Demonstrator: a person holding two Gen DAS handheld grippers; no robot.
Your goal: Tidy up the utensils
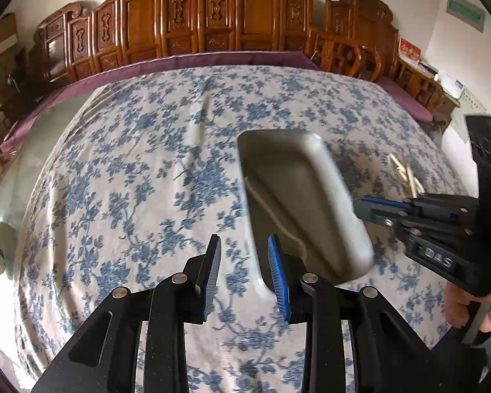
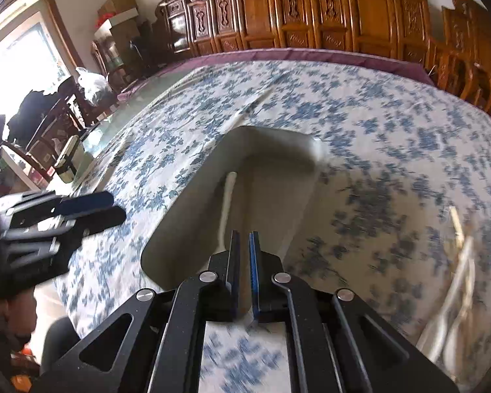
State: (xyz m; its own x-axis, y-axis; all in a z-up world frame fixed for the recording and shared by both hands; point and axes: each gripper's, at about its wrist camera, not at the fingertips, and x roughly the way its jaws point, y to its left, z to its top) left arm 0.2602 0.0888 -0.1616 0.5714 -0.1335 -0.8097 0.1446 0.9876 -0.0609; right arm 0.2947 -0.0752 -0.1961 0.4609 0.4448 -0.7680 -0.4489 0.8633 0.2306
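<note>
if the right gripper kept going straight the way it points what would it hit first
Probably the grey tray: the right gripper points along its inside, toward the white utensil lying there. Depth is unclear.

Home dining room: floral-clothed table, carved wooden chairs, window.

One metal tray sits at centre with one white utensil inside. Pale wooden sticks lie at its three o'clock, too blurred to count. Two grippers show: left gripper and right gripper.
</note>
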